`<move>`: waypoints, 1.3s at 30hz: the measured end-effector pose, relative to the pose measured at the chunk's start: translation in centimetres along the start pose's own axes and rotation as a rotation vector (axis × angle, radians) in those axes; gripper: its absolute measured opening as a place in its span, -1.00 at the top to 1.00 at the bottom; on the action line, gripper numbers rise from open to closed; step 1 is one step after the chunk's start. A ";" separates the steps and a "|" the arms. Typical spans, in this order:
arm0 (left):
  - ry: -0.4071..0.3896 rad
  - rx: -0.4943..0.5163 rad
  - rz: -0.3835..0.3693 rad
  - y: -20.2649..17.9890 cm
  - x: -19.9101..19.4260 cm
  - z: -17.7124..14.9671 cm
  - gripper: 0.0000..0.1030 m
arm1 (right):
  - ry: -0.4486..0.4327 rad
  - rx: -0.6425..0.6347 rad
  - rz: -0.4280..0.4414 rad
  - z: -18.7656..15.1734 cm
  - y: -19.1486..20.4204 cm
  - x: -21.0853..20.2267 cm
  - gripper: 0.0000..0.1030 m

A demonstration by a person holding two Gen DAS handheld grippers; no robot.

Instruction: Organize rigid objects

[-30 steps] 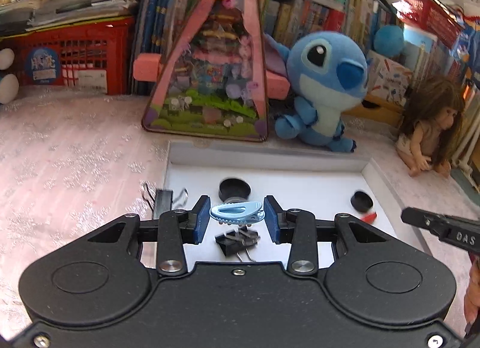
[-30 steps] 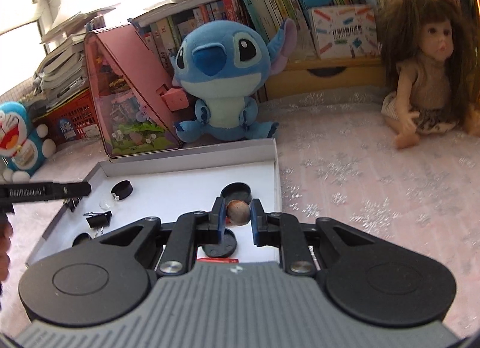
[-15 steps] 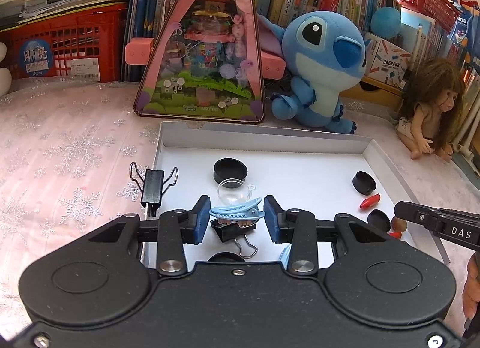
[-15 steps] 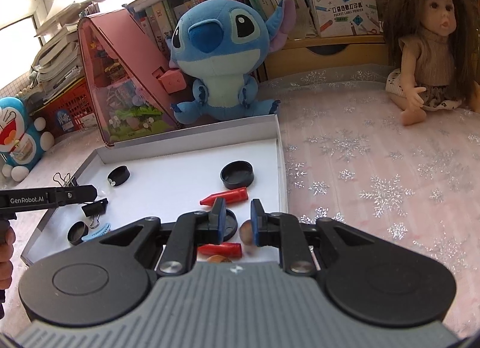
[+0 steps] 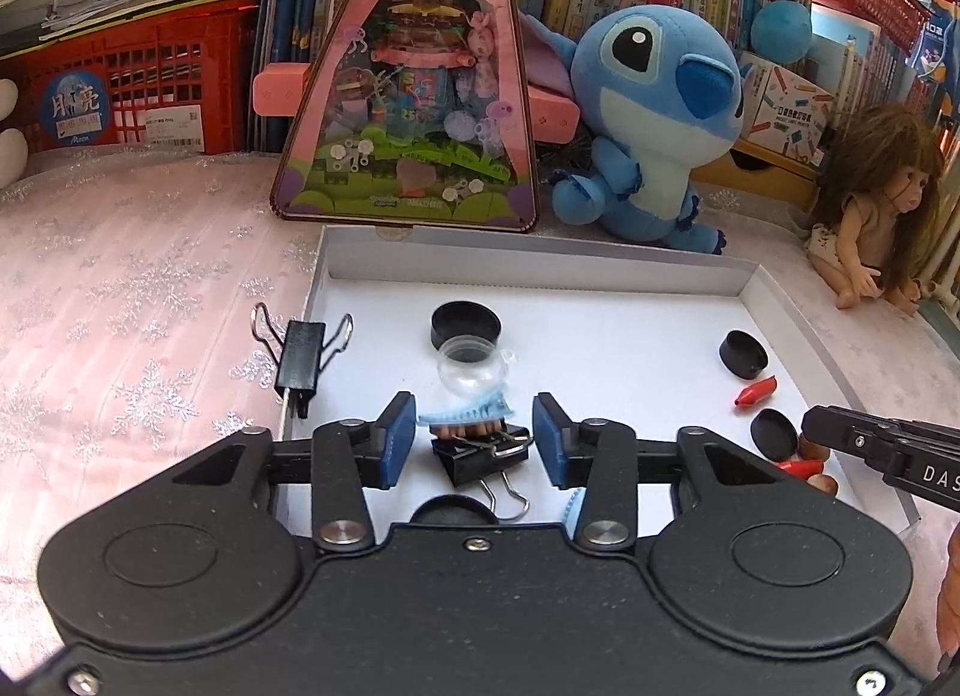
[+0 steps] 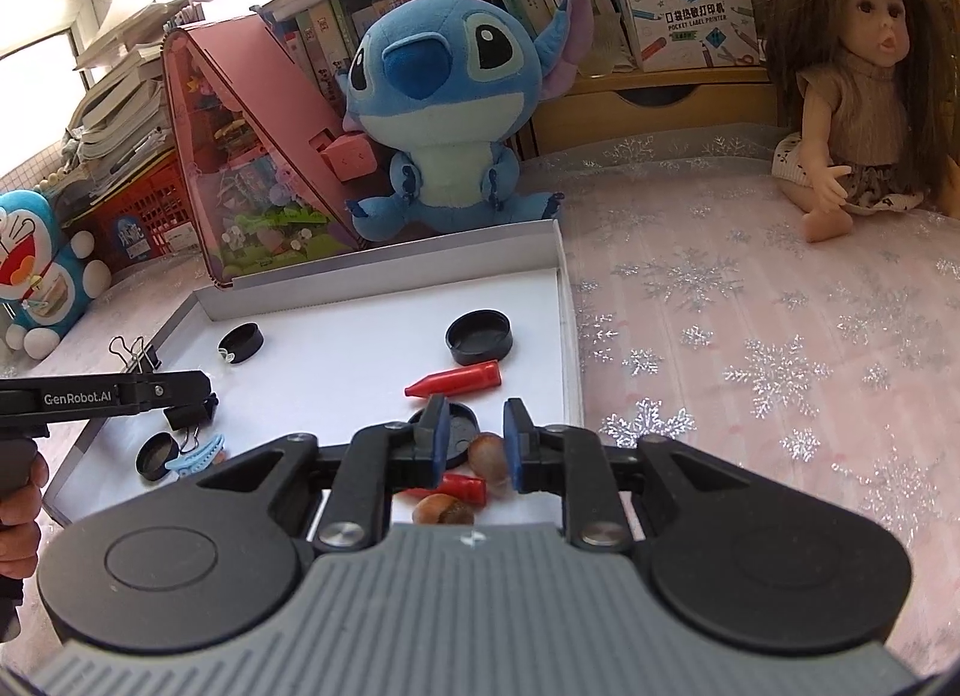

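Left gripper (image 5: 474, 432) jaws just been opening, now apart; light-blue hair clip (image 5: 465, 413) sits between them, blurred, pads look clear of it, over a black binder clip (image 5: 480, 456) in the white tray (image 5: 540, 261). Right gripper (image 6: 474, 444) jaws also just opened, apart; brown nut (image 6: 489, 453) lies in the gap on the tray floor, contact hard to judge. Second nut (image 6: 444, 510) and red piece (image 6: 462, 483) half hidden by the gripper body.
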State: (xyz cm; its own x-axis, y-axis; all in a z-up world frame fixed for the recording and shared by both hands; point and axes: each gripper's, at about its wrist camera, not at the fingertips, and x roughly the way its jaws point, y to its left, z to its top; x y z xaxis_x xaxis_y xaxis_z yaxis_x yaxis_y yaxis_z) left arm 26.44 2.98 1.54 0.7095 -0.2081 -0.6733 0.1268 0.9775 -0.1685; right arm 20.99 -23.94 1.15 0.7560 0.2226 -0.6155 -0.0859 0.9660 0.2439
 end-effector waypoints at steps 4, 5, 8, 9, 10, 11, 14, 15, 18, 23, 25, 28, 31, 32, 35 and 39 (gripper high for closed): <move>-0.010 0.015 0.003 -0.3 -0.4 -0.2 0.03 | -0.013 -0.030 0.000 -0.3 0.6 -0.4 0.01; -0.014 0.018 0.004 -0.5 -0.5 -0.2 -0.02 | -0.017 -0.034 0.002 -0.3 0.8 -0.5 -0.02; -0.027 0.026 0.001 -0.8 -1.1 -0.3 -0.23 | -0.034 -0.048 0.000 -0.4 1.2 -0.9 -0.18; -0.035 0.029 0.001 -0.9 -1.3 -0.3 -0.34 | -0.038 -0.054 -0.001 -0.5 1.4 -1.0 -0.23; -0.043 0.031 0.003 -1.0 -1.6 -0.4 -0.40 | -0.043 -0.058 -0.004 -0.5 1.5 -1.2 -0.29; -0.050 0.033 0.005 -1.1 -1.8 -0.4 -0.47 | -0.048 -0.060 -0.007 -0.6 1.7 -1.3 -0.32; -0.060 0.044 0.007 -1.3 -2.4 -0.6 -0.51 | -0.067 -0.068 -0.013 -0.6 1.9 -1.7 -0.50; -0.062 0.048 0.008 -1.4 -2.6 -0.6 -0.54 | -0.072 -0.069 -0.014 -0.6 2.0 -1.9 -0.53; -0.073 0.060 0.017 -1.6 -3.1 -0.9 -0.57 | -0.080 -0.068 -0.017 -0.7 2.0 -2.3 -0.61; -0.084 0.071 0.014 -1.9 -4.1 -1.5 -0.58 | -0.092 -0.072 -0.032 -1.0 2.1 -3.0 -0.69; -0.091 0.079 0.015 -2.1 -4.5 -1.7 -0.59 | -0.098 -0.077 -0.039 -1.1 2.2 -3.2 -0.71; -0.104 0.094 0.021 -2.4 -5.1 -2.0 -0.60 | -0.102 -0.079 -0.051 -1.3 2.3 -3.5 -0.73; -0.109 0.101 0.024 -2.8 -5.7 -2.4 -0.61 | -0.105 -0.080 -0.058 -1.5 2.3 -3.9 -0.74; -0.108 0.102 0.023 -2.8 -5.9 -2.5 -0.61 | -0.107 -0.080 -0.062 -1.6 2.3 -4.0 -0.74; -0.107 0.101 0.022 -3.0 -6.4 -3.0 -0.61 | -0.113 -0.086 -0.072 -1.9 2.4 -4.5 -0.76; -0.114 0.109 0.016 -3.3 -7.2 -3.8 -0.62 | -0.123 -0.107 -0.087 -2.5 2.7 -5.1 -0.79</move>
State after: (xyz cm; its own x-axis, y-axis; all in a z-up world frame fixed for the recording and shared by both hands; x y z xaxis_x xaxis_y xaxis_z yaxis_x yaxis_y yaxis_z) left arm 18.26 1.12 4.27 0.7854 -0.1934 -0.5880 0.1848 0.9799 -0.0754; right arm 15.27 -22.13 3.11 0.8366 0.1266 -0.5330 -0.0805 0.9908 0.1090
